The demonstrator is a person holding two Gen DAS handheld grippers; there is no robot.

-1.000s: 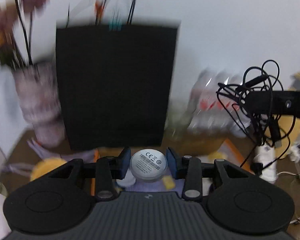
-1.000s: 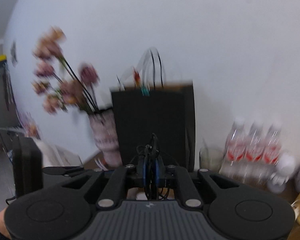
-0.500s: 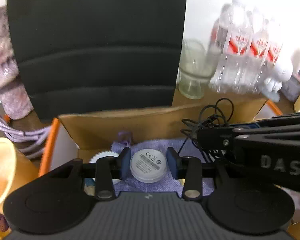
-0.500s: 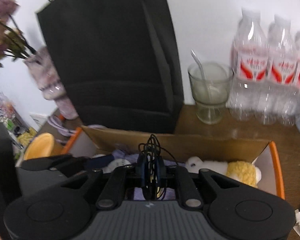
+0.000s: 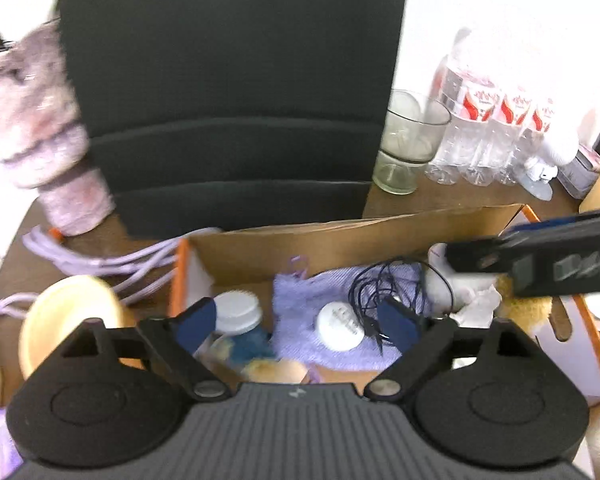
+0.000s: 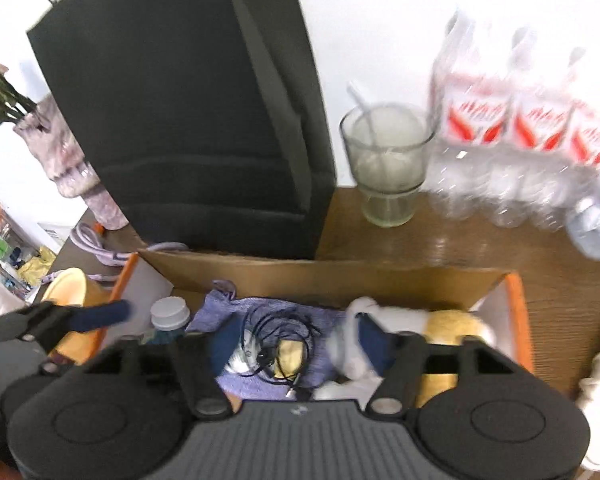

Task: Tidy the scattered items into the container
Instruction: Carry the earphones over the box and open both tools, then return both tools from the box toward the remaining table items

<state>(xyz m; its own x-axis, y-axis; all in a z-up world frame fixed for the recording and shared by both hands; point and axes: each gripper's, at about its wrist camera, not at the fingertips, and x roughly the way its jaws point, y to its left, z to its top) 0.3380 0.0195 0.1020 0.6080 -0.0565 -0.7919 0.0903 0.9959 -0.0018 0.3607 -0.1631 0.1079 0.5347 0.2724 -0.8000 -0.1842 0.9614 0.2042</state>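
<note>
Left gripper (image 5: 296,326) jaws opening, wide apart, nothing pinched; white disc (image 5: 340,326) lies loose on purple cloth (image 5: 300,304) in the box (image 5: 340,236). Right gripper (image 6: 296,340) jaws opening too, black cable (image 6: 278,334) dropped on the cloth. Only right view shows the straw in the glass (image 6: 386,168); only left shows the disc's white face. Black bag (image 5: 228,92) behind.

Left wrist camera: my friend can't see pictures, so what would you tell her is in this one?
The left gripper hangs with jaws opening over a cardboard box, where a white round disc and a tangled black cable lie free on a purple cloth. The right gripper reaches in from the right; a black bag stands behind.
</note>
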